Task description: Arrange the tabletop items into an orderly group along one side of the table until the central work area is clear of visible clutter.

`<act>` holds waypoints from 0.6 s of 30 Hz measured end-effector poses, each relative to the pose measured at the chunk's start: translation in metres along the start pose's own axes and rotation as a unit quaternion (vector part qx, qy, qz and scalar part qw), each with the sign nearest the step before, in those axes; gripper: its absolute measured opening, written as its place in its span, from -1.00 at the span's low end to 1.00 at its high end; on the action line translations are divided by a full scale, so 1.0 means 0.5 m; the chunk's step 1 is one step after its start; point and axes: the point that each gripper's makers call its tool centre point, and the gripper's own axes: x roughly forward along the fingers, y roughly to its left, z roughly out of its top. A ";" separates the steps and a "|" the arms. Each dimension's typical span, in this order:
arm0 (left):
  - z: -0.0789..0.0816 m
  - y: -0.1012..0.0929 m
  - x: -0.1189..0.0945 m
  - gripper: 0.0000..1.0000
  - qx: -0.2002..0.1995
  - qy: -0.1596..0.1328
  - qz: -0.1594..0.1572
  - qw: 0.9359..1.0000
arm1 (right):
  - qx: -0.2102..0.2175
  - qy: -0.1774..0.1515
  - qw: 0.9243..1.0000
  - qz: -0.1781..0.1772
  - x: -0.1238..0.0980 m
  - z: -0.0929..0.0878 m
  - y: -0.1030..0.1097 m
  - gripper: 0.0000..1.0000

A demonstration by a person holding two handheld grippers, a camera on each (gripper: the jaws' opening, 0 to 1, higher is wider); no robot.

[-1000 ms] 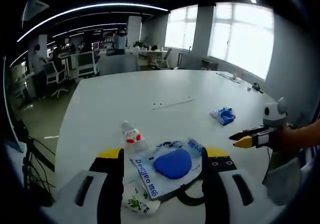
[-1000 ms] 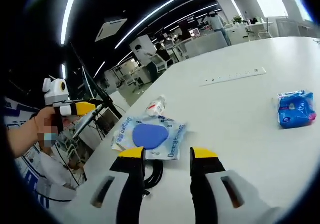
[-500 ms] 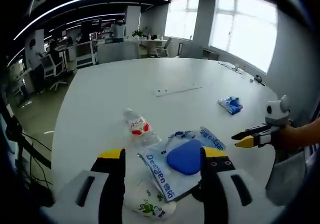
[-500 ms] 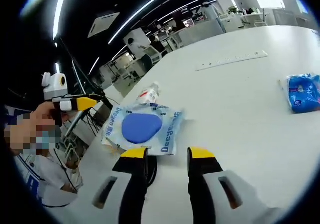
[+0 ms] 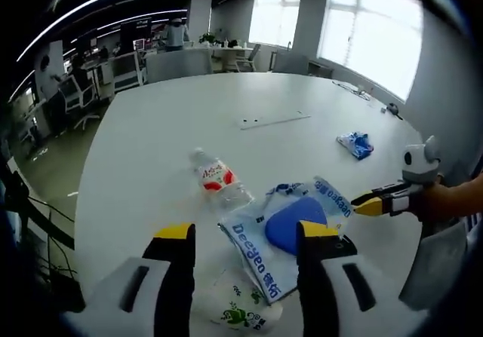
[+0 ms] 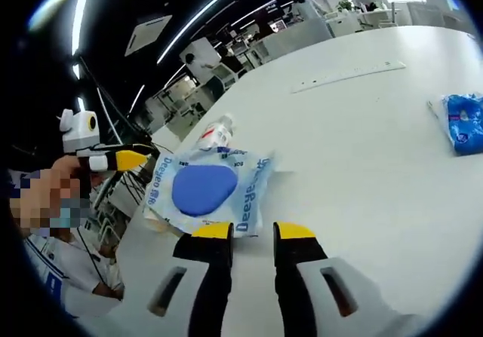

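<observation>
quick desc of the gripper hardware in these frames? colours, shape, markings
Both match: the left gripper and right gripper each have two black jaws with yellow tips rising from a white body with dark slots. Seen from the side in the other's view, the jaws taper to a yellow point. A white garment with blue print is worn.

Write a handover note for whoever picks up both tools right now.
Left tool: open, empty, hovering over the clear package with the blue pad.
Right tool: jaws slightly apart, empty, just short of the same package.
Near table edge: package, water bottle lying beside it, white crumpled wrapper closest to the edge.
Blue packet lies apart, farther out on the table.
Left: bring the blue packet over to the group and tidy the row.
</observation>
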 end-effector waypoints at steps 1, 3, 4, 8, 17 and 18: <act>-0.004 0.001 0.001 0.02 0.000 0.004 0.001 1.000 | 0.000 0.002 1.000 -0.001 0.002 -0.002 -0.001 -0.64; -0.007 0.002 0.006 -0.05 -0.001 0.008 0.000 1.000 | 0.001 0.002 1.000 0.001 0.004 -0.002 -0.002 -0.68; -0.008 0.002 0.008 -0.07 -0.003 0.008 -0.002 1.000 | 0.002 0.002 1.000 0.001 0.004 -0.002 -0.002 -0.70; -0.019 0.004 0.015 -0.18 -0.009 0.017 -0.004 1.000 | 0.002 0.006 1.000 0.003 0.008 -0.006 -0.002 -0.73; -0.035 0.004 0.024 -0.55 -0.020 0.030 -0.010 0.999 | 0.008 0.012 1.000 0.007 0.013 -0.015 0.000 -0.86; -0.038 0.005 0.025 -0.59 -0.020 0.031 -0.011 0.999 | 0.007 0.014 1.000 0.008 0.015 -0.016 0.001 -0.88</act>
